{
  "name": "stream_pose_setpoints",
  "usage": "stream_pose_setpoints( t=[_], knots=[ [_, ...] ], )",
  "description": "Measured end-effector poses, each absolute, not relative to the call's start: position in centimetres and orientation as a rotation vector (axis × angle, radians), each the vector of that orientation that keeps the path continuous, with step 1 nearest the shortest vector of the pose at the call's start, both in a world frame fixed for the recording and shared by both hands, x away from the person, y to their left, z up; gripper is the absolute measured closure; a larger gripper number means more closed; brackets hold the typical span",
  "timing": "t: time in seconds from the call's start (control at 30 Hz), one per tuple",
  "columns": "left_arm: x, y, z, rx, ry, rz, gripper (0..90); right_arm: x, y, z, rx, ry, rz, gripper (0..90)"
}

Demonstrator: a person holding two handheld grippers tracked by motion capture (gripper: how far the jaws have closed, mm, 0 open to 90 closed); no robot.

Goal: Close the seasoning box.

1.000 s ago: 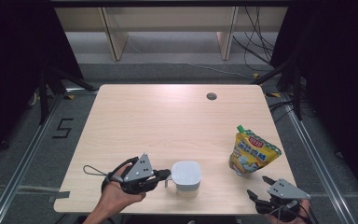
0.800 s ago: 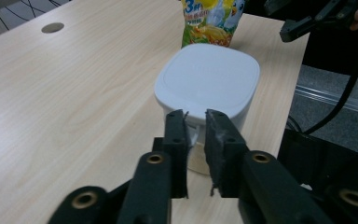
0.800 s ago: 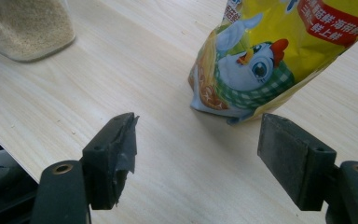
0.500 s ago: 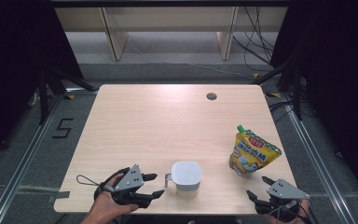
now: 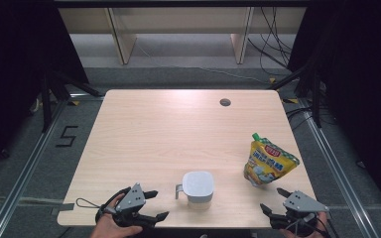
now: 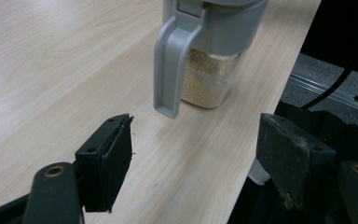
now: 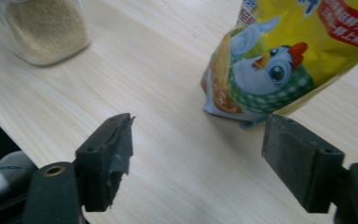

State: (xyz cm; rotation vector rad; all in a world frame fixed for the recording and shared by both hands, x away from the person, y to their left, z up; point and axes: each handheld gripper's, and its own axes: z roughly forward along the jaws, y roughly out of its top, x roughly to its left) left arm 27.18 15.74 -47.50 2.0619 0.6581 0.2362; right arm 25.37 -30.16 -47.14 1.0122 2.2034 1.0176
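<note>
A clear jar [image 5: 197, 187] with a grey lid and a grey handle stands near the table's front edge; in the left gripper view the jar [image 6: 209, 60] holds pale grains. My left gripper [image 5: 159, 204] lies left of it, apart from the handle. It is open, its jaws have just been opening, and nothing is between them [image 6: 196, 154]. A yellow spouted pouch [image 5: 268, 161] stands upright at the right. My right gripper [image 5: 271, 199] sits just in front of the pouch [image 7: 284, 56]. It too is open with its jaws just widened a little, and its gap [image 7: 198, 149] holds only bare table.
The wooden table [image 5: 178, 134] has a small round hole [image 5: 224, 102] near its far right. Both grippers sit at the front edge, where the table drops off. Wooden shelving and floor cables lie beyond the far edge.
My left gripper has drawn back and down from the jar's handle toward the front edge, and its jaws have opened. The jar, the pouch and the right hand stay put.
</note>
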Motion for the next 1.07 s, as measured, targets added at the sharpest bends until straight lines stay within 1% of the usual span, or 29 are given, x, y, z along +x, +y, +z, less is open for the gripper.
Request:
stream_pose_setpoints(
  t=[0.07, 0.1, 0.13, 0.17, 0.2, 0.23, 0.3, 0.33, 0.43, 0.47, 0.6, 0.63, 0.73, 0.8, 0.83, 0.93, 1.03, 1.07],
  knots=[
    [27.0, 15.8, -47.7, 2.070, 0.644, 0.238, 25.1, 25.2, -29.9, -47.2, 1.053, 2.219, 1.050, 20.2],
    [26.8, 15.7, -48.0, 2.054, 0.670, 0.231, 24.9, 25.3, -29.9, -47.2, 1.040, 2.228, 1.066, 18.5],
    [26.8, 16.0, -48.0, 2.093, 0.656, 0.253, 24.6, 25.3, -29.8, -47.3, 1.026, 2.228, 1.080, 17.8],
    [26.5, 15.9, -48.3, 2.073, 0.669, 0.238, 24.2, 25.2, -29.6, -47.4, 1.051, 2.236, 1.089, 17.4],
    [26.4, 15.8, -48.5, 2.065, 0.668, 0.232, 23.9, 25.3, -29.6, -47.5, 1.009, 2.248, 1.075, 16.9],
    [26.3, 15.8, -48.6, 2.051, 0.685, 0.223, 23.6, 25.1, -29.5, -47.5, 1.034, 2.256, 1.078, 16.7],
    [26.4, 16.2, -48.8, 2.106, 0.671, 0.242, 22.7, 25.1, -29.4, -47.6, 1.018, 2.261, 1.072, 16.8],
    [26.4, 16.1, -49.0, 2.073, 0.676, 0.234, 22.7, 25.0, -29.4, -47.7, 1.018, 2.266, 1.076, 16.7],
    [26.2, 16.2, -49.0, 2.054, 0.703, 0.236, 22.3, 24.8, -29.3, -47.8, 1.037, 2.283, 1.075, 16.8],
    [26.3, 16.3, -49.0, 2.079, 0.692, 0.233, 22.1, 24.8, -29.3, -47.8, 1.035, 2.287, 1.074, 16.8],
    [26.2, 16.0, -49.3, 2.073, 0.698, 0.227, 21.5, 24.8, -29.2, -48.0, 1.016, 2.291, 1.058, 16.9],
    [26.3, 16.1, -49.4, 2.091, 0.690, 0.244, 21.3, 24.7, -29.1, -48.0, 1.041, 2.293, 1.062, 16.9],
    [26.3, 16.1, -49.4, 2.075, 0.699, 0.234, 21.0, 24.9, -29.2, -48.1, 1.008, 2.299, 1.050, 17.0],
    [26.4, 16.2, -49.3, 2.092, 0.694, 0.243, 21.0, 24.5, -28.9, -48.1, 1.084, 2.311, 1.058, 17.0],
    [26.4, 16.2, -49.3, 2.088, 0.690, 0.248, 21.0, 24.8, -29.1, -48.2, 1.033, 2.310, 1.056, 17.1],
    [26.4, 16.1, -49.4, 2.081, 0.707, 0.237, 21.0, 24.9, -29.2, -48.2, 1.021, 2.305, 1.047, 17.2],
    [26.6, 16.3, -49.4, 2.104, 0.687, 0.244, 21.0, 24.8, -29.1, -48.3, 1.041, 2.310, 1.045, 17.3],
    [26.5, 16.1, -49.5, 2.077, 0.706, 0.226, 21.0, 24.9, -29.2, -48.3, 1.020, 2.316, 1.045, 17.4]
  ],
)
